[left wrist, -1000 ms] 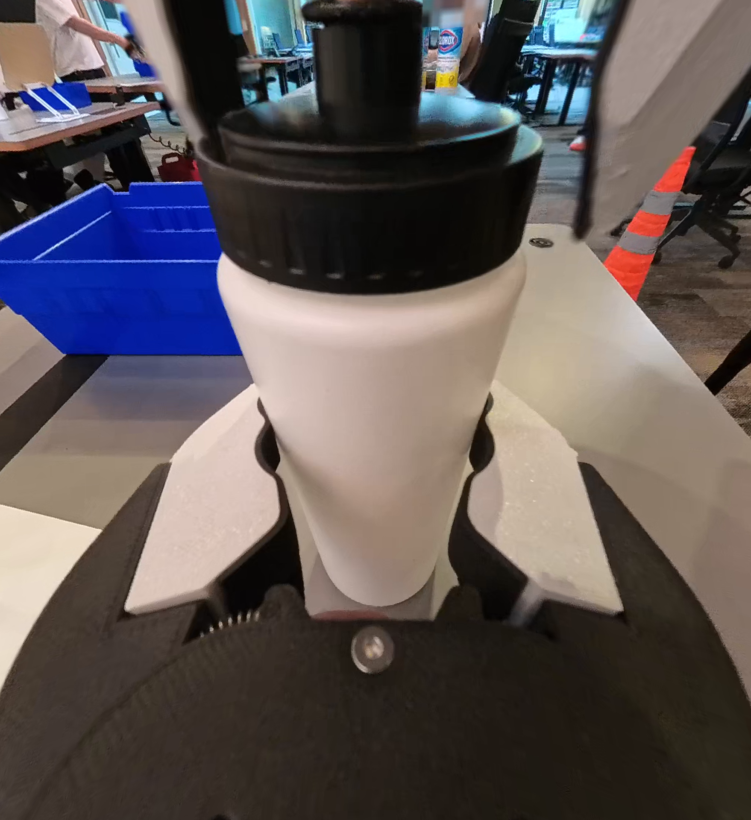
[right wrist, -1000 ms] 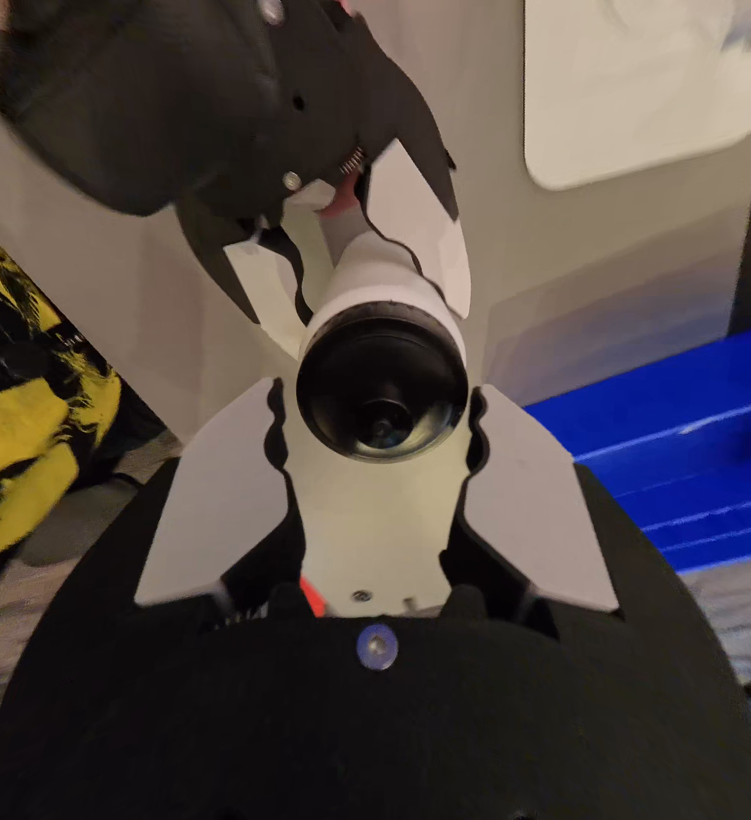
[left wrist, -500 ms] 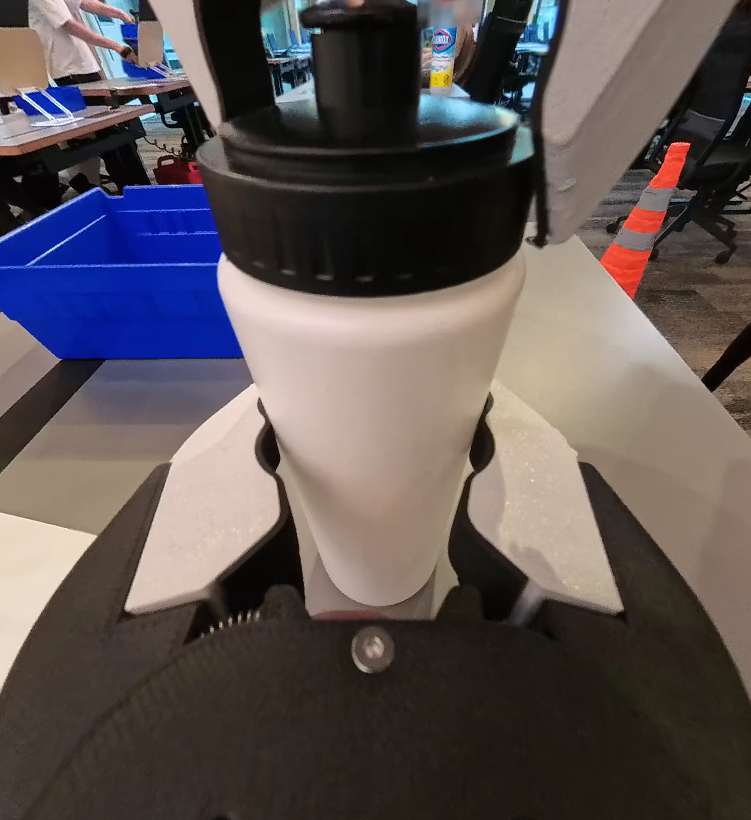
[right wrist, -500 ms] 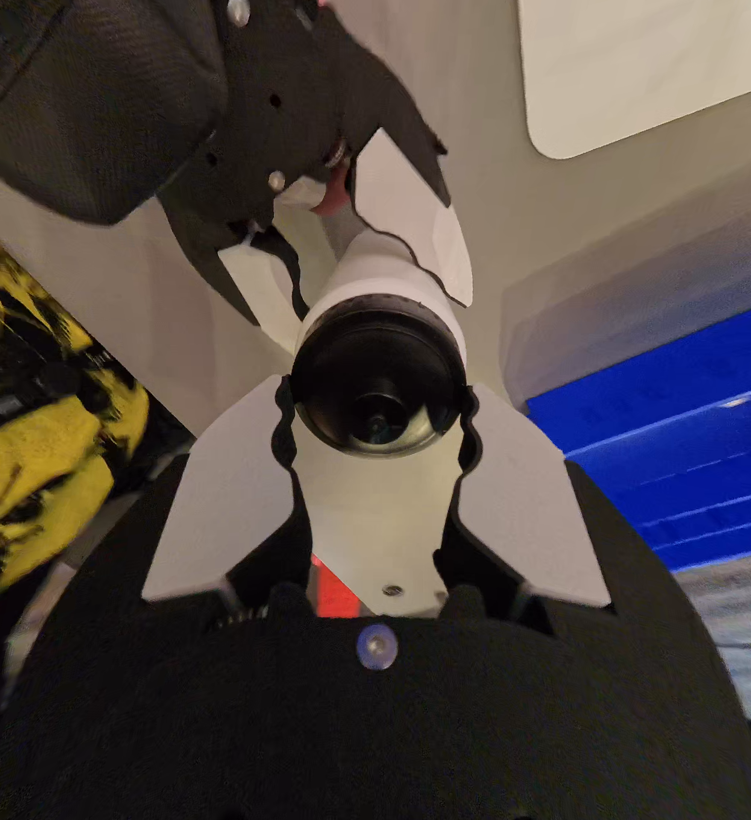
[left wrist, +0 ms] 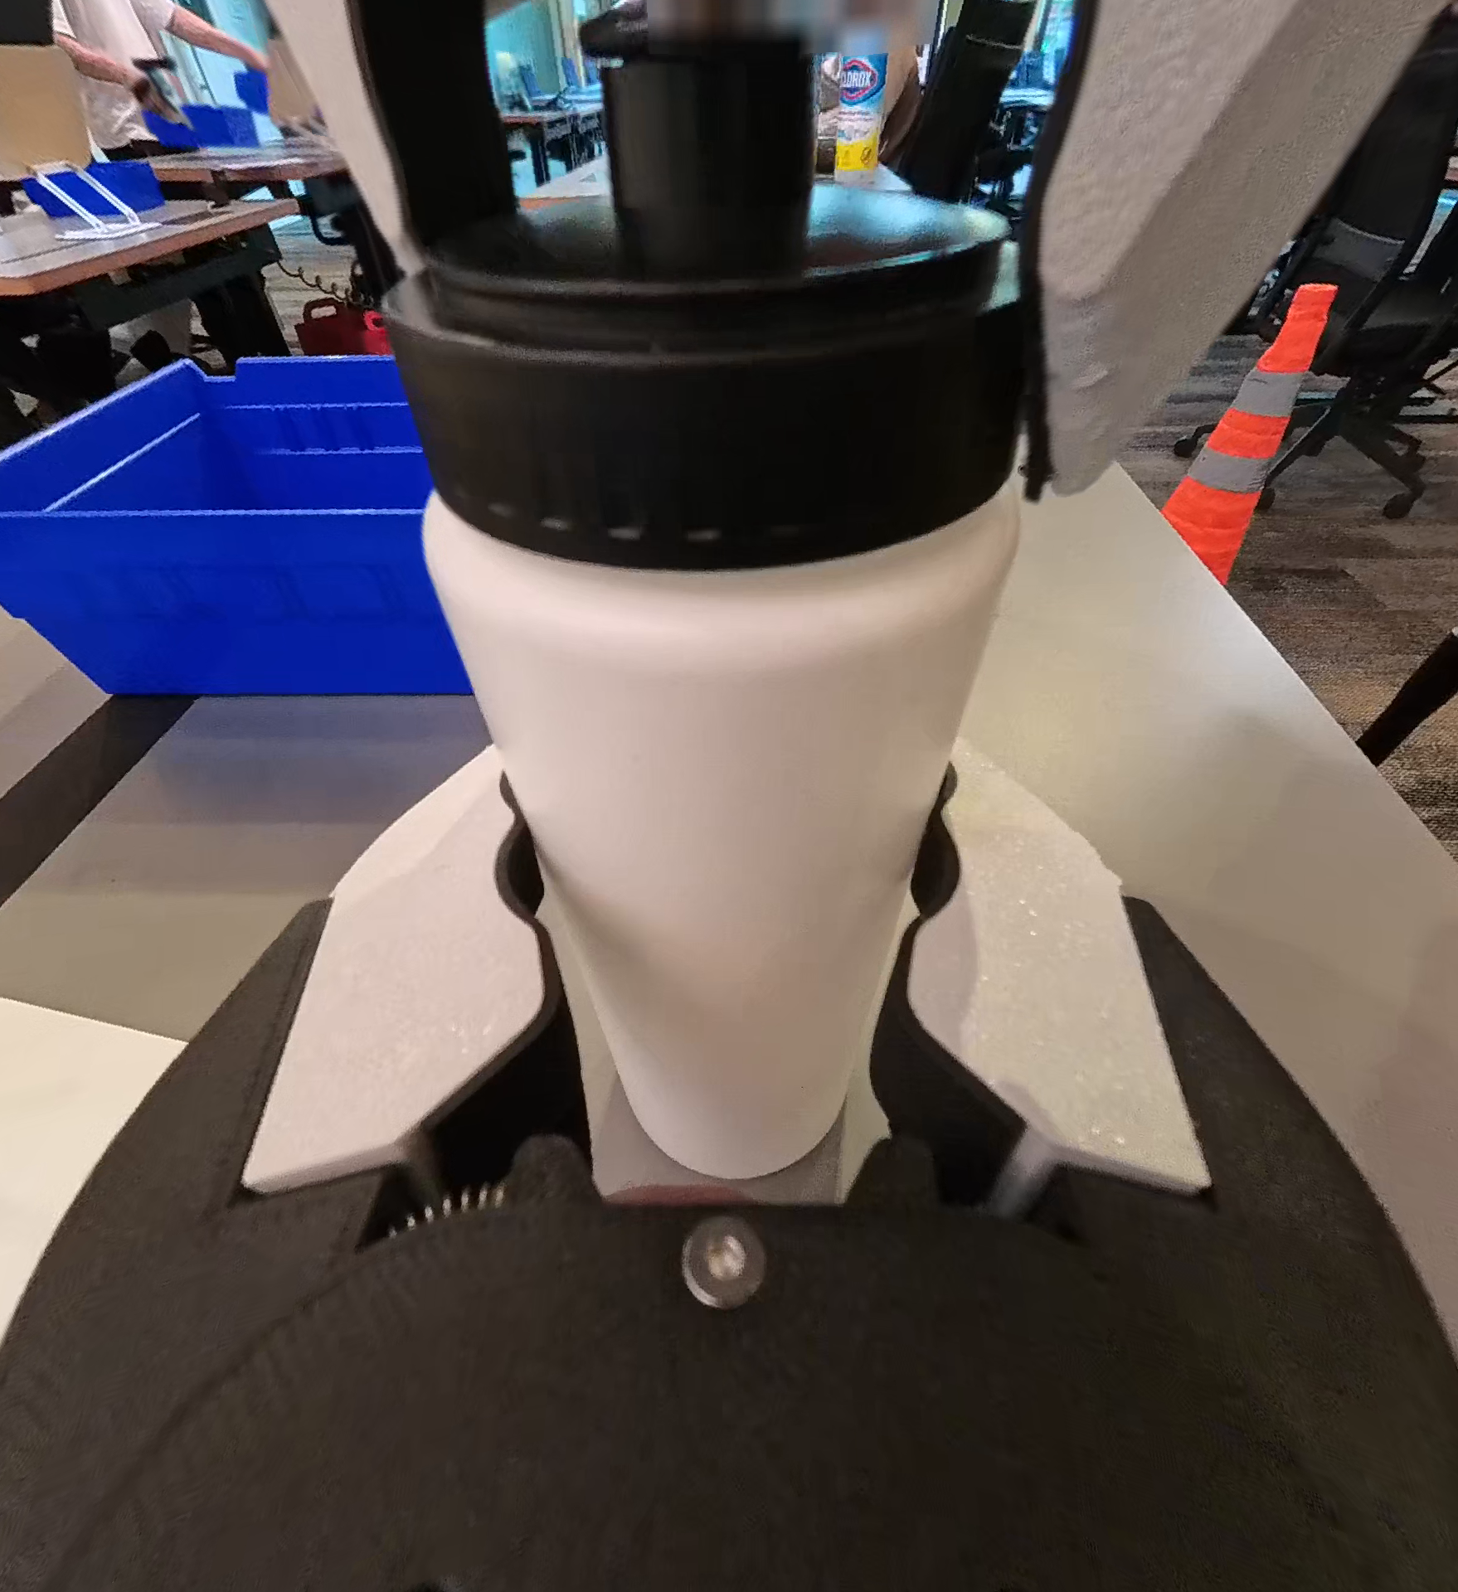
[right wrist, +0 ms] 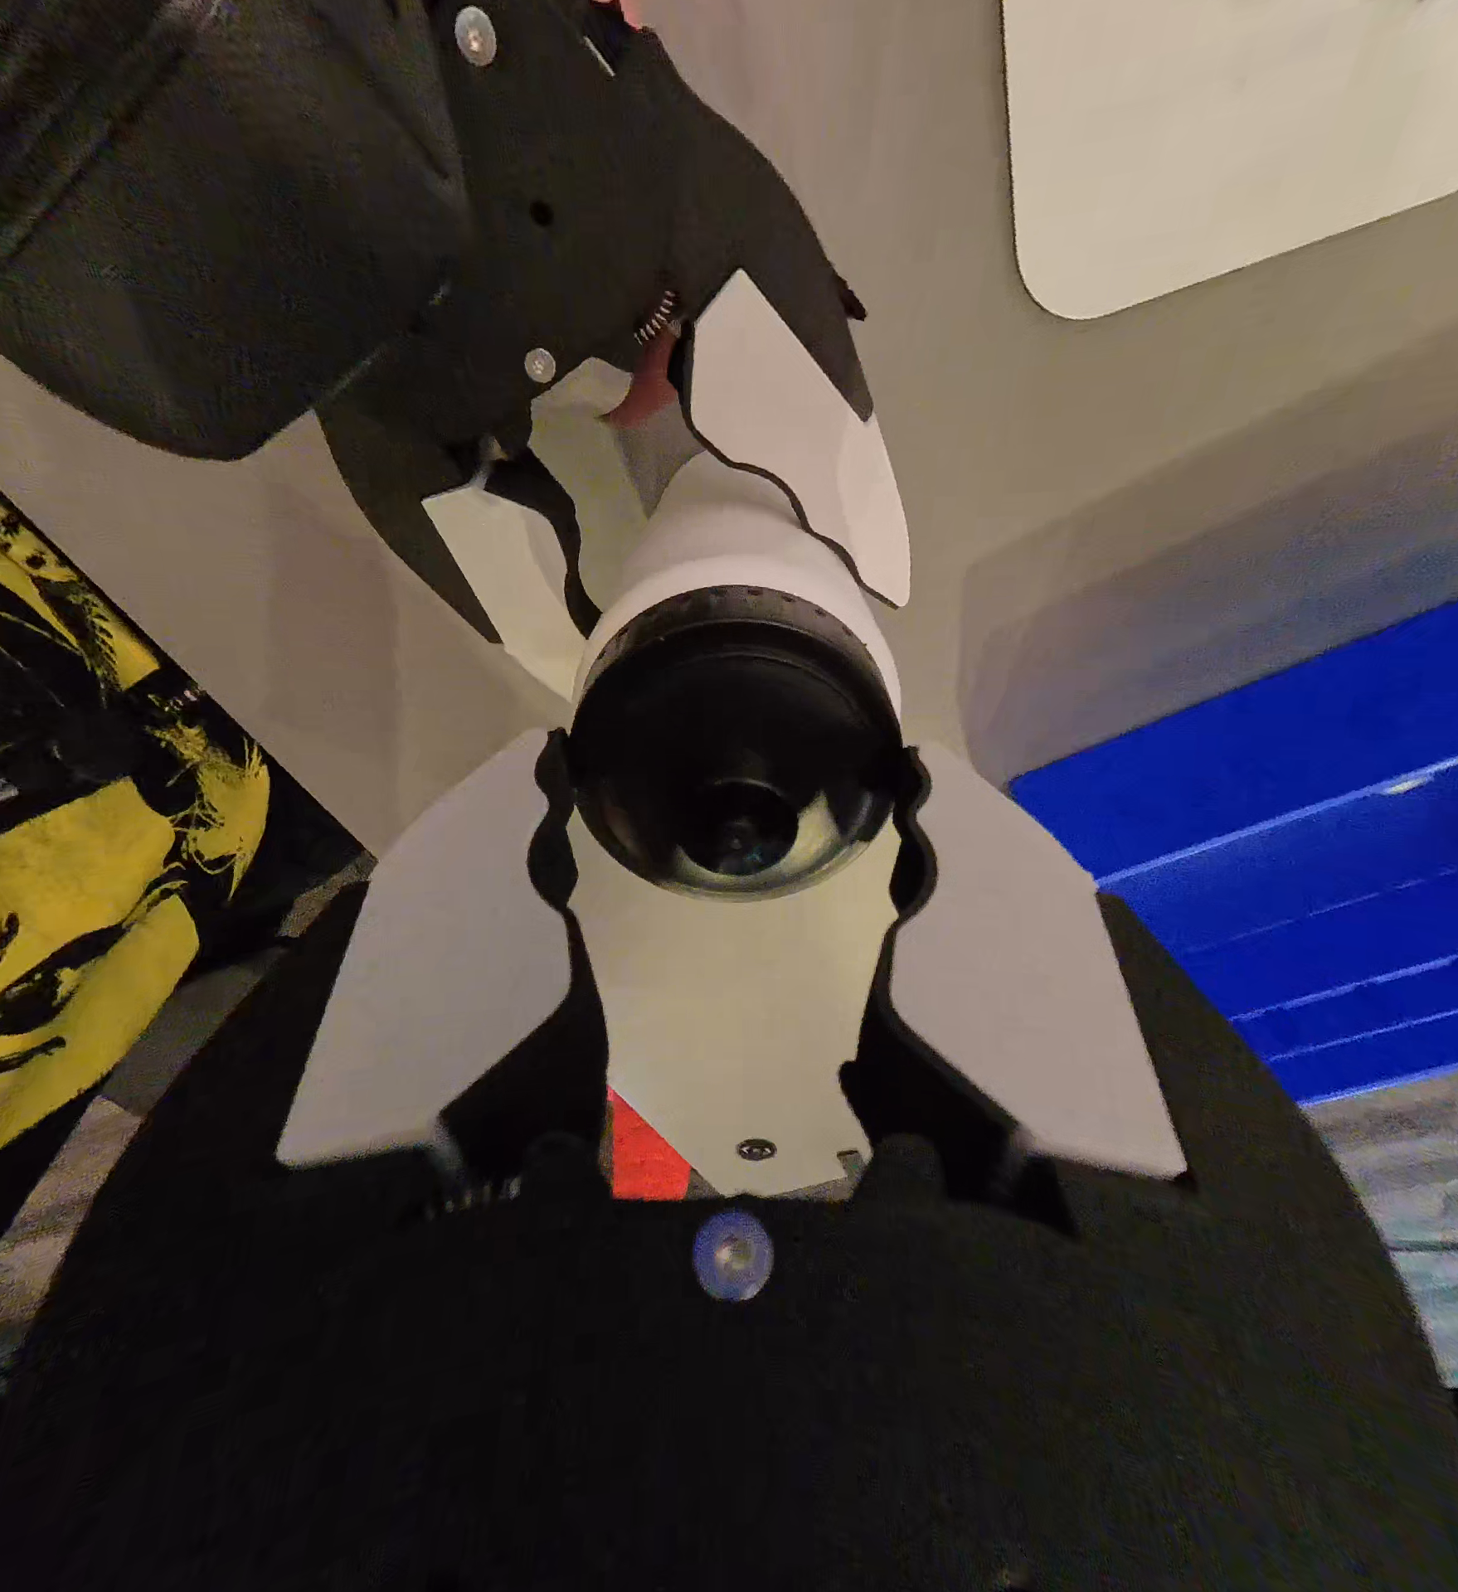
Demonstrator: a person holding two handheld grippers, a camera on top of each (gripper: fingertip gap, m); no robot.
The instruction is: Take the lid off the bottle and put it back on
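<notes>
A white bottle (left wrist: 725,732) with a black screw lid (left wrist: 700,431) stands upright on the table. My left gripper (left wrist: 725,801) is shut on the bottle's lower body. My right gripper (right wrist: 734,758) comes down from above, and its white fingers (right wrist: 450,948) press on both sides of the lid (right wrist: 734,758). In the left wrist view the right gripper (left wrist: 725,370) shows as two white fingers flanking the lid. In the right wrist view the left gripper (right wrist: 691,603) clasps the bottle (right wrist: 734,551) below the lid. The lid sits on the bottle.
A blue bin (left wrist: 191,560) stands on the grey table (left wrist: 1139,775) behind and left of the bottle. A white mat (left wrist: 19,1163) lies at the near left. An orange cone (left wrist: 1242,431) stands on the floor to the right. Desks and people are far behind.
My right gripper has come down and closed in: its fingers stood clear of the lid a second ago and now touch both its sides. The left gripper and bottle have stayed put.
</notes>
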